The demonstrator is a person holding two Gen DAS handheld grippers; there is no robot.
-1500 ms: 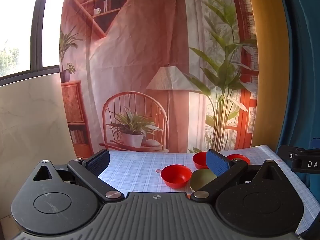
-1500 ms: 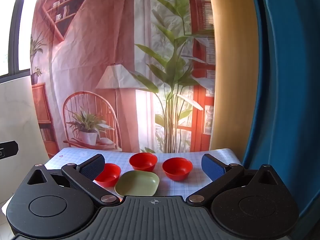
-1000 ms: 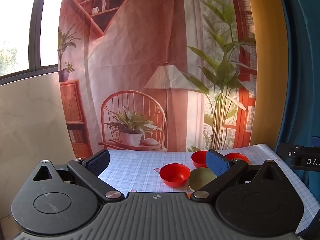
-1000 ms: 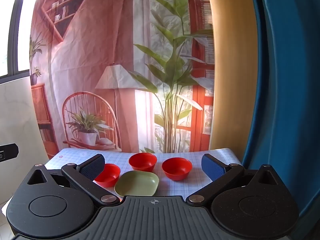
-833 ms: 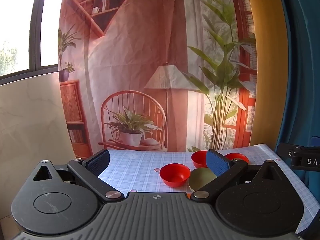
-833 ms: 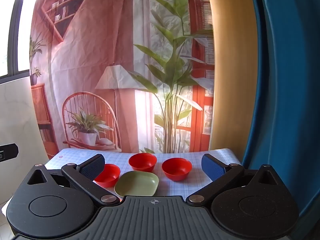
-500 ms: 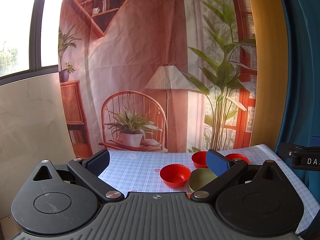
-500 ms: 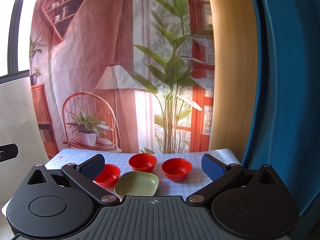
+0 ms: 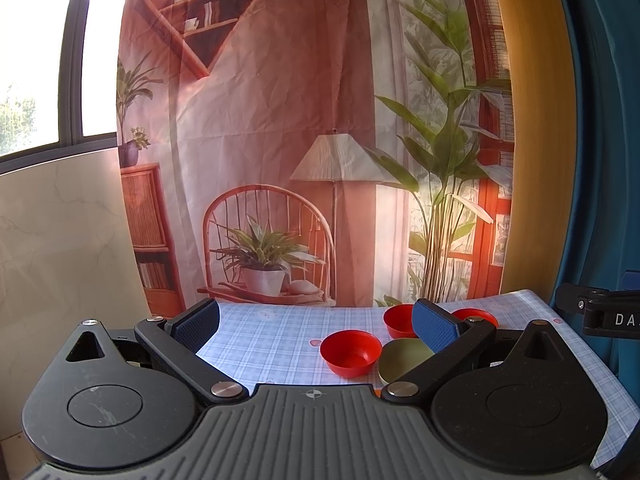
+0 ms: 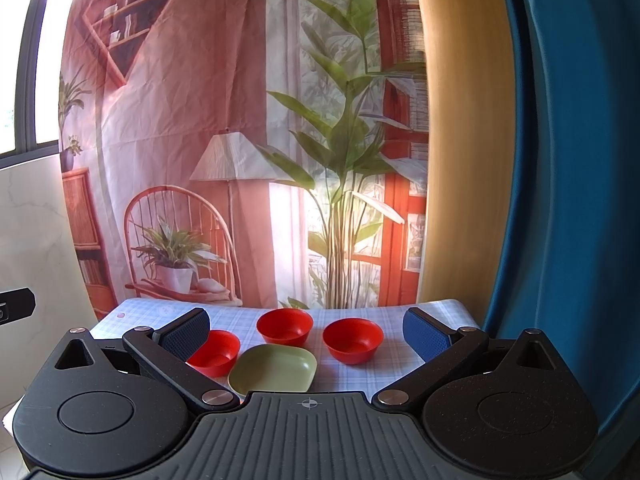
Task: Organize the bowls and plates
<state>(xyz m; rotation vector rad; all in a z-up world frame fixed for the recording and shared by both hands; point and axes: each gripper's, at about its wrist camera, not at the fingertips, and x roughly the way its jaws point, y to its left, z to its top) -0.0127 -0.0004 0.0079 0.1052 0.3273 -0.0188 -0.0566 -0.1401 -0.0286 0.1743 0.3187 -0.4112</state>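
Three red bowls and a green plate (image 10: 274, 369) sit on a blue checked tablecloth (image 10: 392, 372). In the right wrist view the bowls are at the left (image 10: 216, 352), middle back (image 10: 284, 326) and right (image 10: 353, 340), with the plate in front. My right gripper (image 10: 306, 334) is open and empty, held back from them. In the left wrist view the nearest red bowl (image 9: 351, 352) sits beside the green plate (image 9: 402, 360), with a red bowl (image 9: 396, 320) and another (image 9: 476, 315) behind. My left gripper (image 9: 316, 322) is open and empty.
A printed backdrop (image 9: 320, 140) hangs behind the table. A blue curtain (image 10: 568, 200) is at the right and a marble wall (image 9: 60, 240) at the left. The other gripper (image 9: 600, 315) shows at the right edge of the left wrist view.
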